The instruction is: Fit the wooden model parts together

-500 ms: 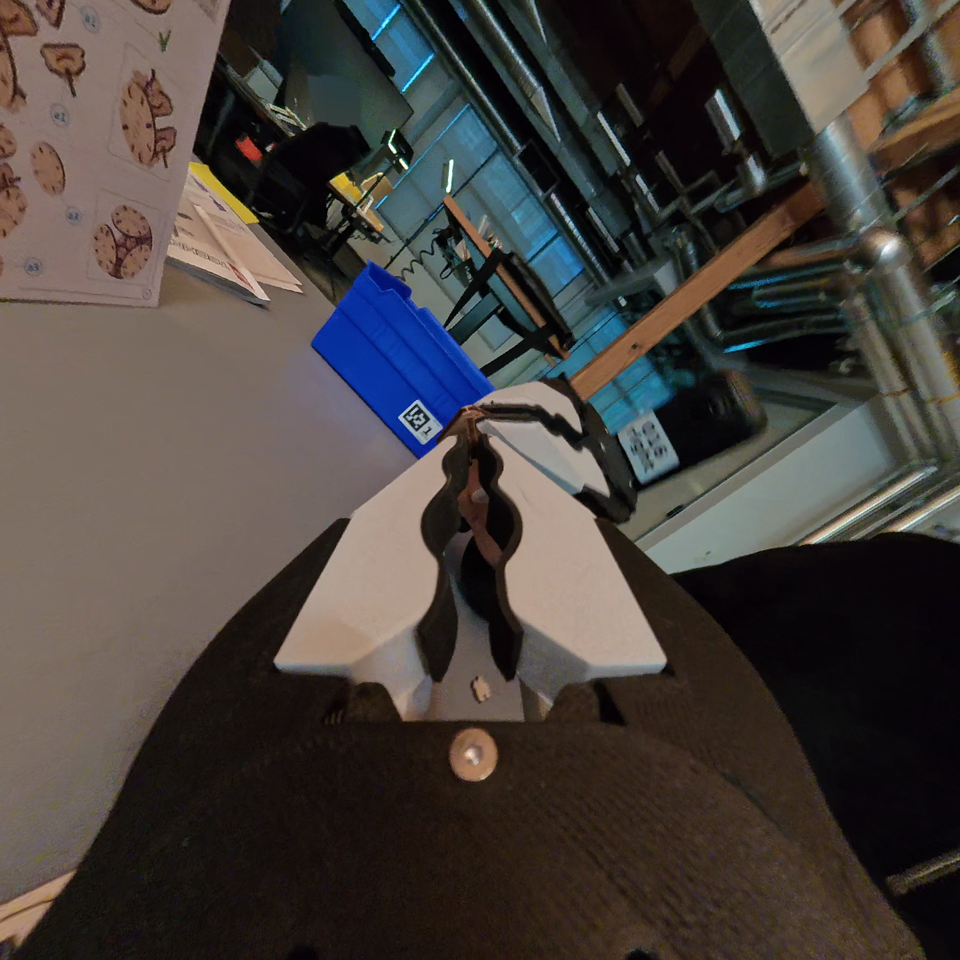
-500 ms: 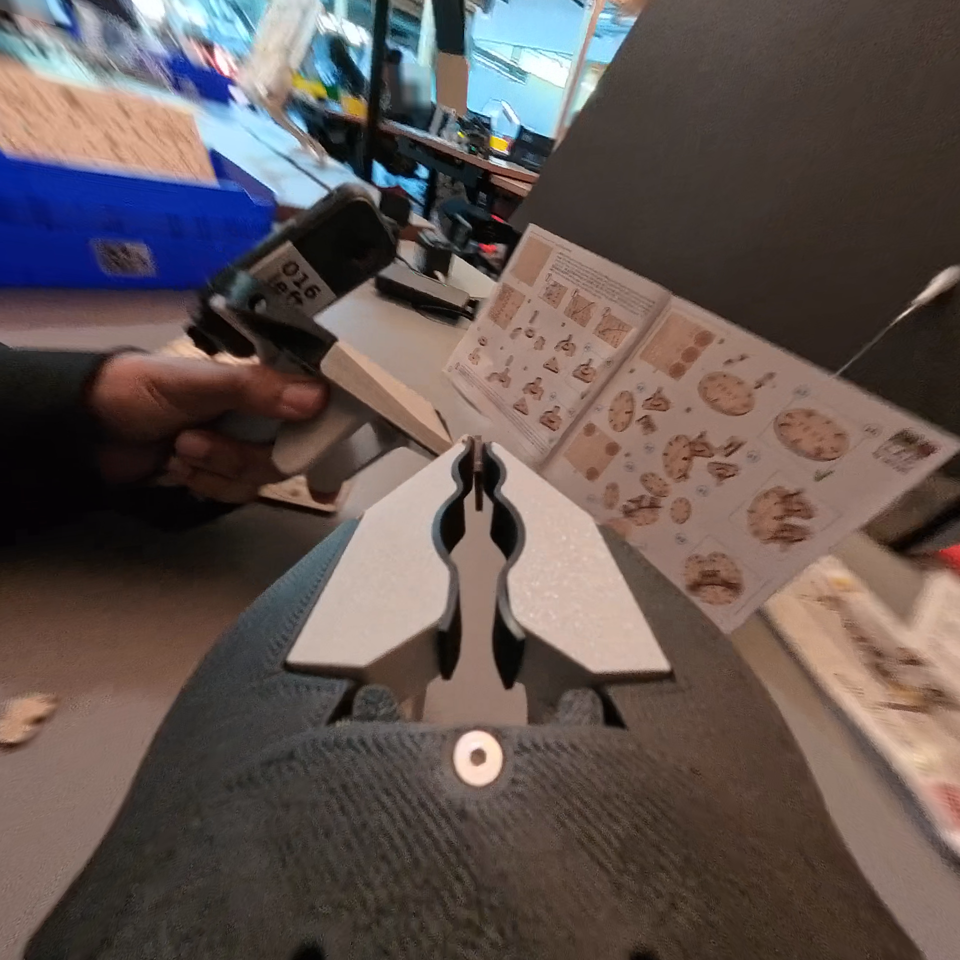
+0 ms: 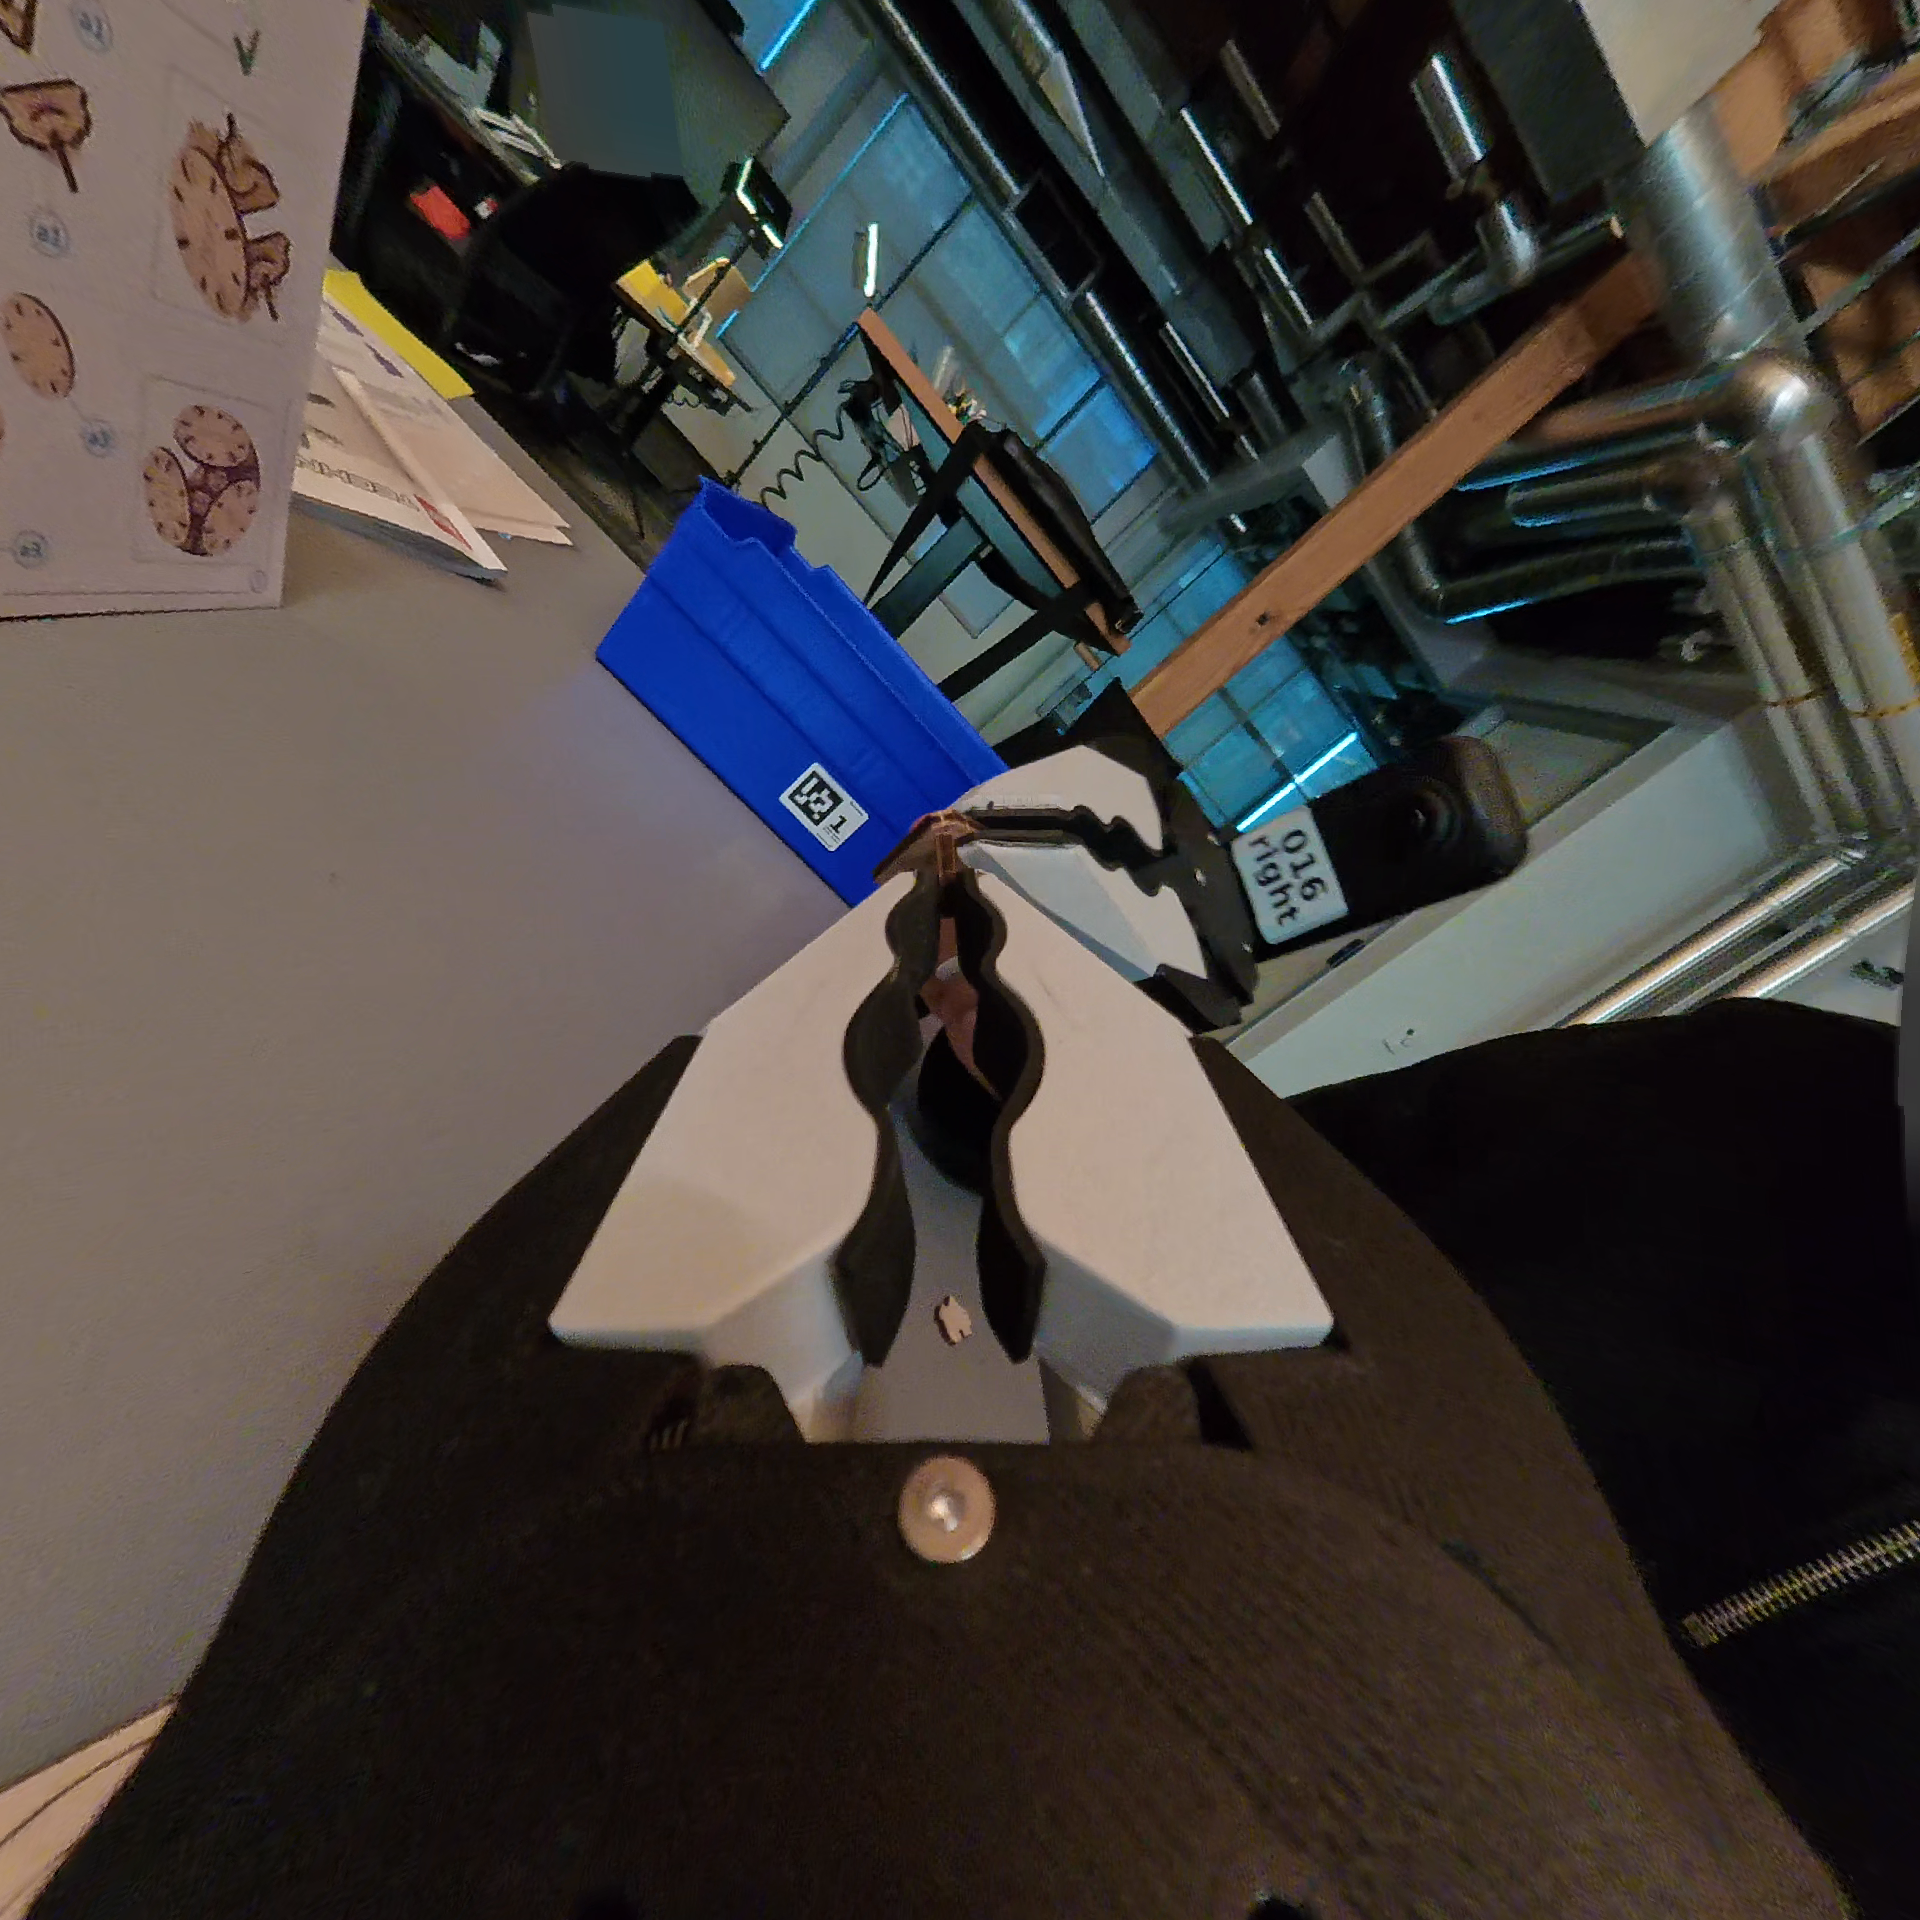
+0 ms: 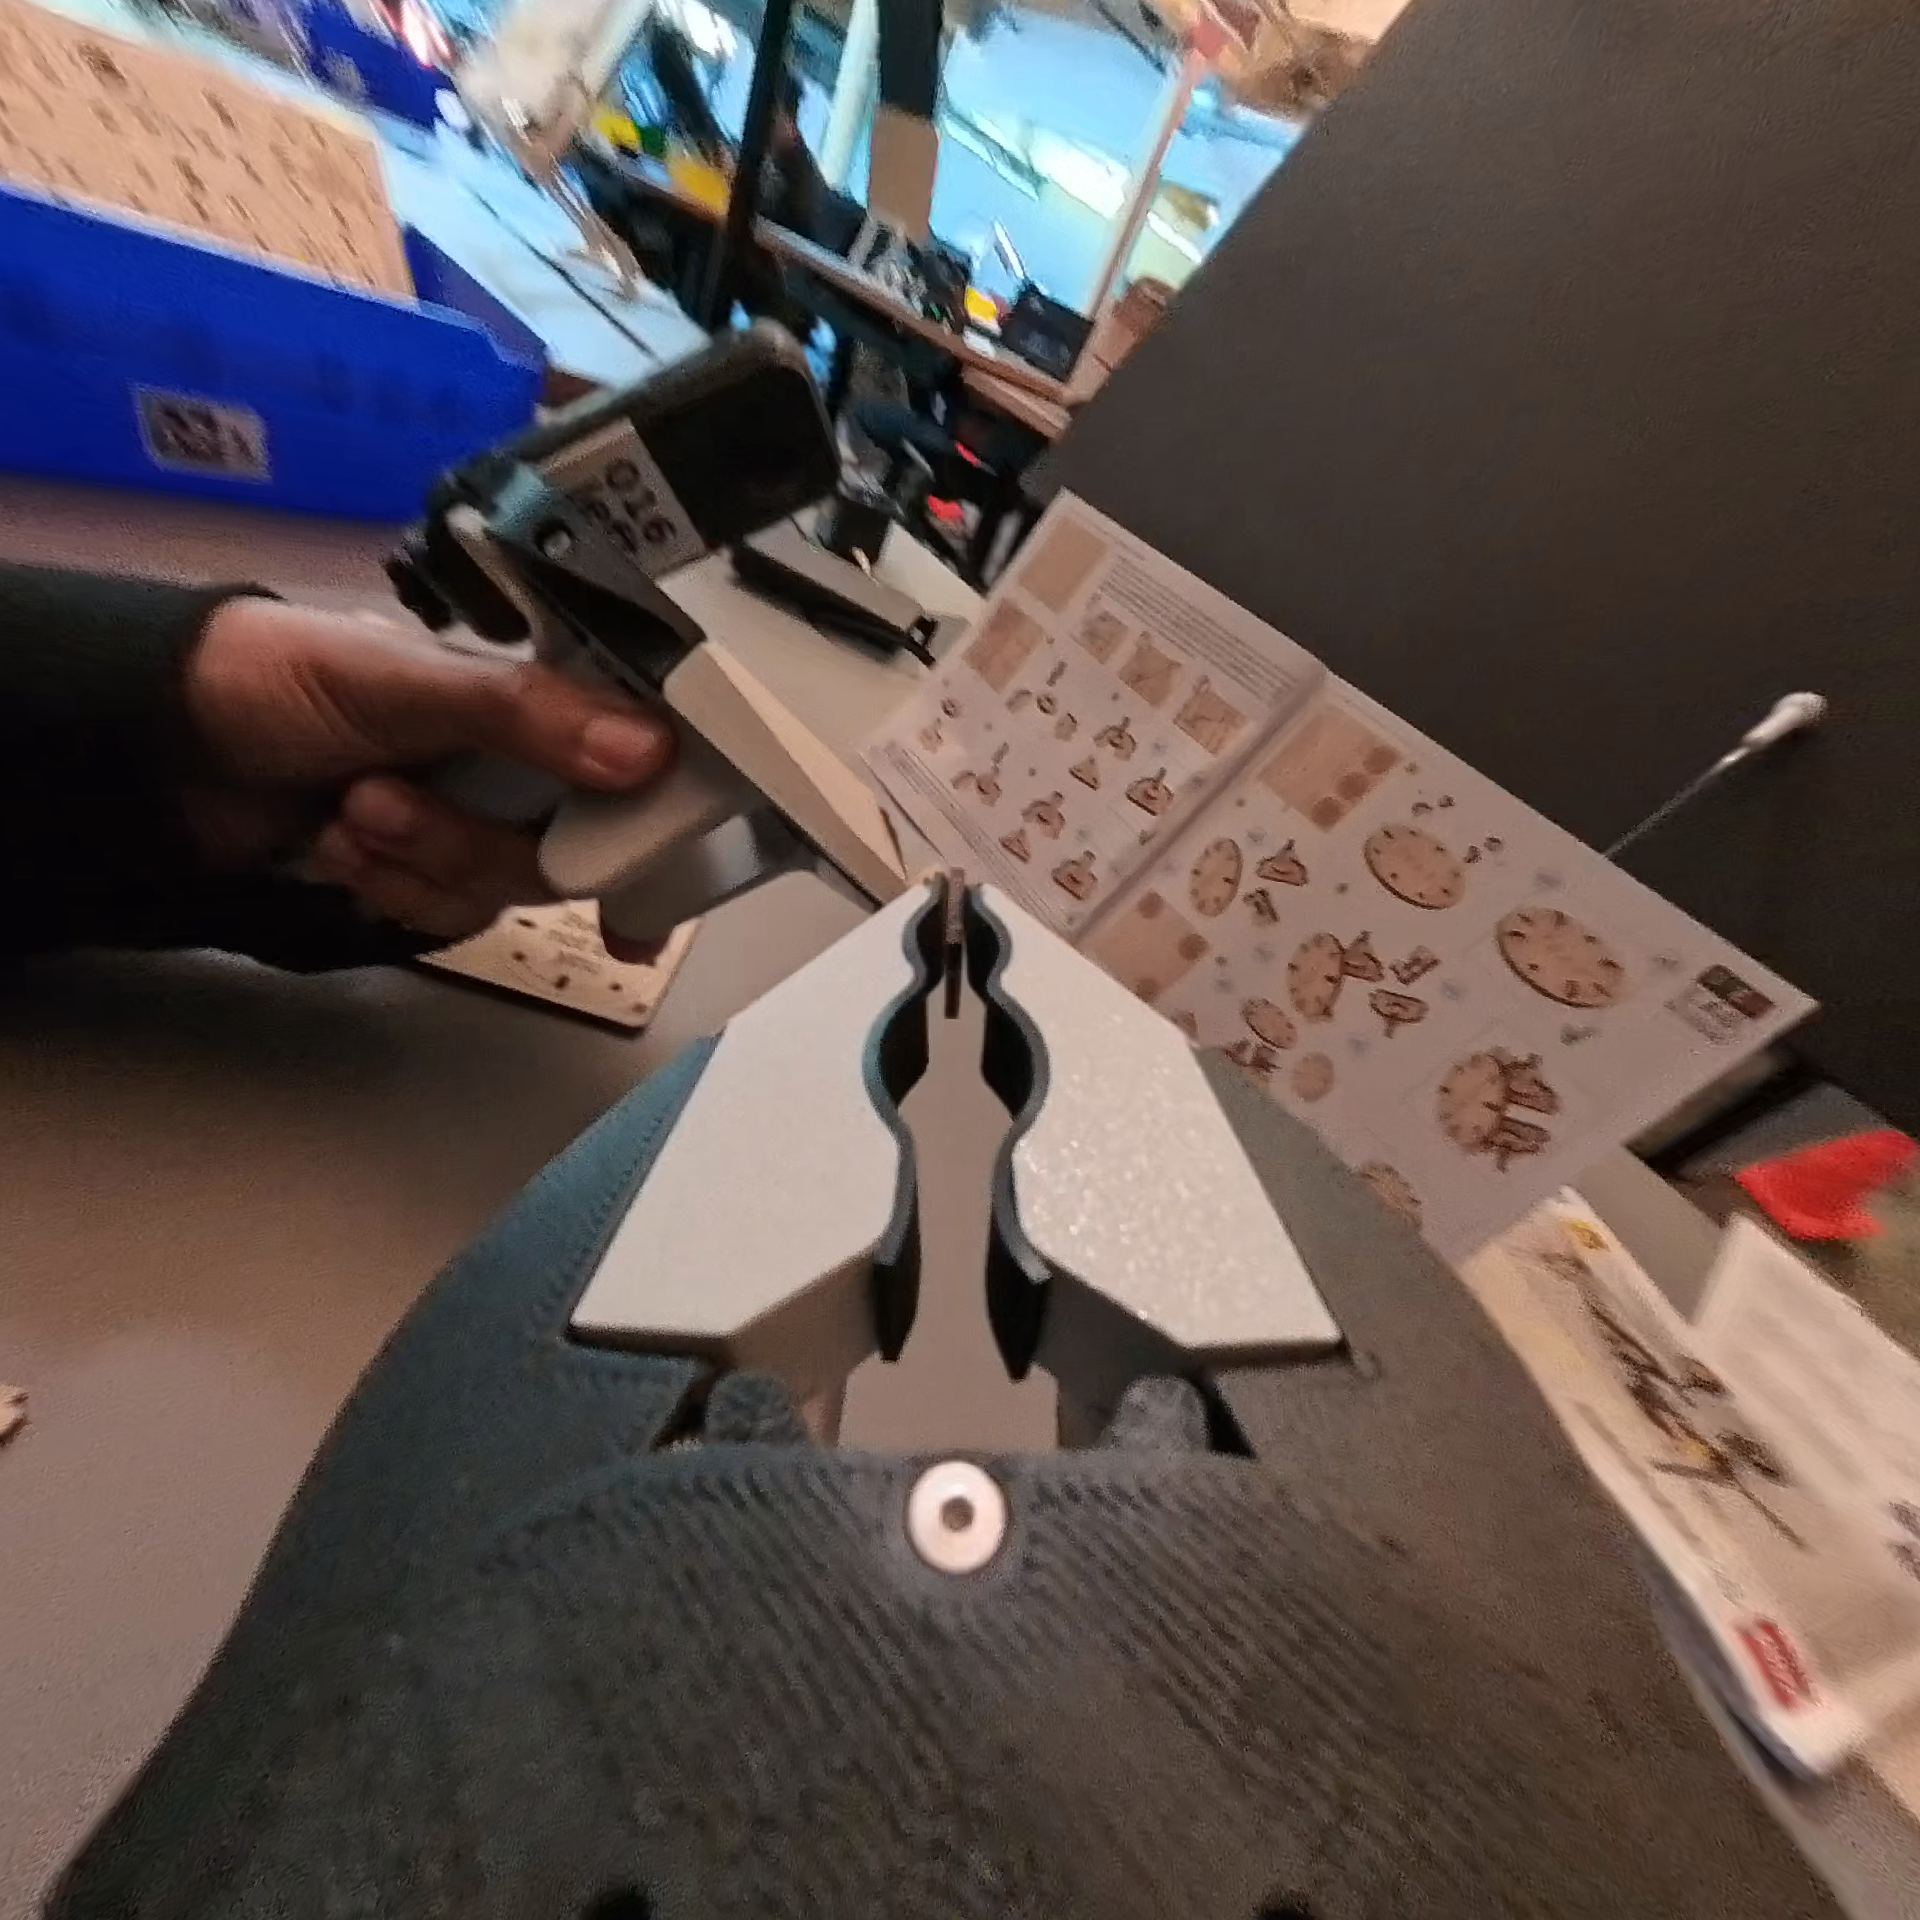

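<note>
A thin brown wooden piece (image 3: 940,847) is pinched tight in the left gripper (image 3: 943,883), and a flat wooden piece (image 4: 948,940) is clamped edge-on in the right gripper (image 4: 948,914). Both tips meet above the grey table (image 3: 260,935). A blue bin (image 3: 769,686) sits at 11 o'clock, an instruction sheet (image 4: 1351,883) at 2.

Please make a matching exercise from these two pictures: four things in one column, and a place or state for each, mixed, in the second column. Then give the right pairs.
1. blue bin
2. instruction sheet
3. left gripper
4. red object

a. shut on a thin wooden piece
b. standing against the dark panel
c. at the table's far edge
d. far right, beyond the booklets

Pairs: 1c, 2b, 3a, 4d
</note>
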